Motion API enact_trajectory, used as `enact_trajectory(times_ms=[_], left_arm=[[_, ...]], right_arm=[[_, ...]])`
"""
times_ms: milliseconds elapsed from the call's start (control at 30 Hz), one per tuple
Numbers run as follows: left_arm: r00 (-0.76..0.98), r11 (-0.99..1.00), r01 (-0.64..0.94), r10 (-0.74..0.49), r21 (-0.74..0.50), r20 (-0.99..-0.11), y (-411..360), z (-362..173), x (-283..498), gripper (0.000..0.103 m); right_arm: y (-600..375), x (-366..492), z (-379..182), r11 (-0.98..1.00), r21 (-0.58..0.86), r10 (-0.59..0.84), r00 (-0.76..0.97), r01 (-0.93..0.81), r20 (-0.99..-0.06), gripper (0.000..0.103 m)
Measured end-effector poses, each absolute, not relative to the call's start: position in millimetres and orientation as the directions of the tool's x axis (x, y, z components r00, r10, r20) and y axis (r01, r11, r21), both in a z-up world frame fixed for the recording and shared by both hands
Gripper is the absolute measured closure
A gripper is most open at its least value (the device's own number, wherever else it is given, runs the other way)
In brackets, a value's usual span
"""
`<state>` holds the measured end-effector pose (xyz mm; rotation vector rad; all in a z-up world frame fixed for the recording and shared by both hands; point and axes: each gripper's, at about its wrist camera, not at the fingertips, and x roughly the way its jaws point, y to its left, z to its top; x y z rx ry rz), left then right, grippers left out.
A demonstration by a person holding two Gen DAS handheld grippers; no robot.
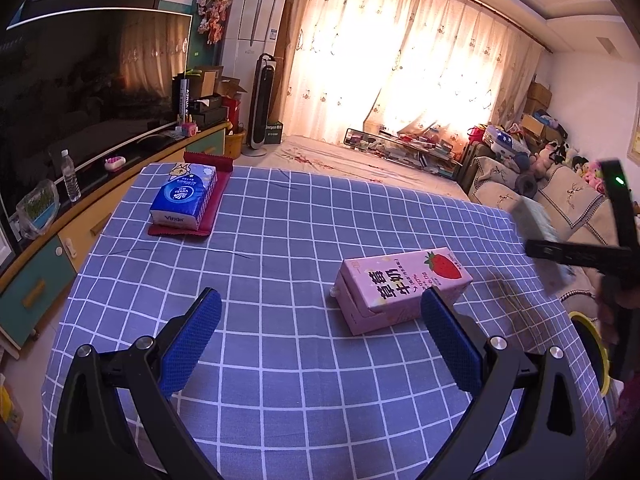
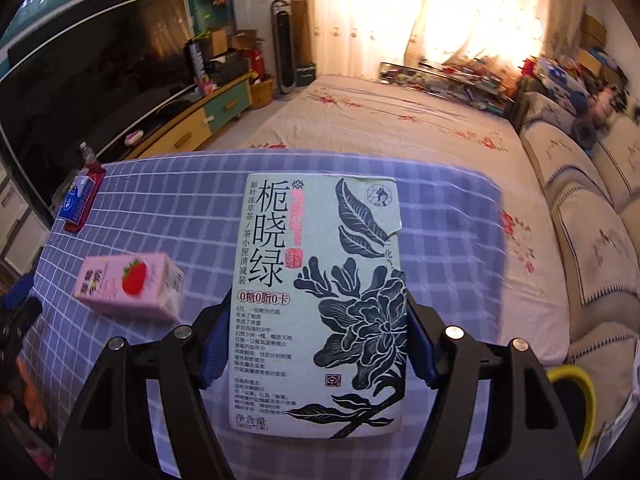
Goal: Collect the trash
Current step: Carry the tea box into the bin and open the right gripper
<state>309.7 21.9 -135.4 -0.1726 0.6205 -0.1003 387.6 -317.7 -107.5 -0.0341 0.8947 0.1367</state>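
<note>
A pink strawberry milk carton (image 1: 402, 290) lies on its side on the blue checked tablecloth (image 1: 280, 272), just ahead of my open, empty left gripper (image 1: 320, 304); its right fingertip is close to the carton's near corner. The carton also shows in the right wrist view (image 2: 130, 282). My right gripper (image 2: 316, 344) is shut on a pale green tea box (image 2: 320, 300) with a black flower print, held above the table. That box and gripper appear blurred at the right edge of the left wrist view (image 1: 540, 232).
A blue tissue pack (image 1: 184, 196) sits on a red mat (image 1: 218, 200) at the table's far left. A yellow-rimmed bin (image 2: 576, 404) is below the table's right edge. A TV cabinet (image 1: 92, 216) runs along the left, a sofa (image 2: 592, 240) on the right.
</note>
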Motion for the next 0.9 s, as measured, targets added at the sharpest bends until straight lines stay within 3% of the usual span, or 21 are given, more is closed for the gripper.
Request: enact_trajectory(times_ms=[233,500,700,800,900], left_arm=[[0.816,0.984,0.04,-0.133,-0.173,-0.562,19,-134,306,0.005],[0.814,0.988,0.03,-0.113,-0.153,-0.57,18,-136,308,0.005],[0.809,0.99,0.027,-0.104,-0.139,-0.578,17,-139,311,0.005],[0.807,0.99,0.028,-0.106,-0.141,-0.581,17,-140,312,0.005],[0.805,0.989,0.033,-0.11,-0.142,-0.583,16,-141,312,0.005]], right_arm=[[-442,317,-111,0.995,0.021,-0.045,0.632,0.096,-0.773,0.035],[-555,270,-165,0.945,-0.007,-0.185,0.514,0.328,-0.837,0.035],[-578,269,-198,0.926,-0.014,-0.201,0.461,0.377,-0.864,0.034],[-579,270,-202,0.912,-0.07,-0.264,0.449,0.404,-0.854,0.025],[-574,270,-194,0.905,-0.05,-0.267,0.472,0.423,-0.84,0.024]])
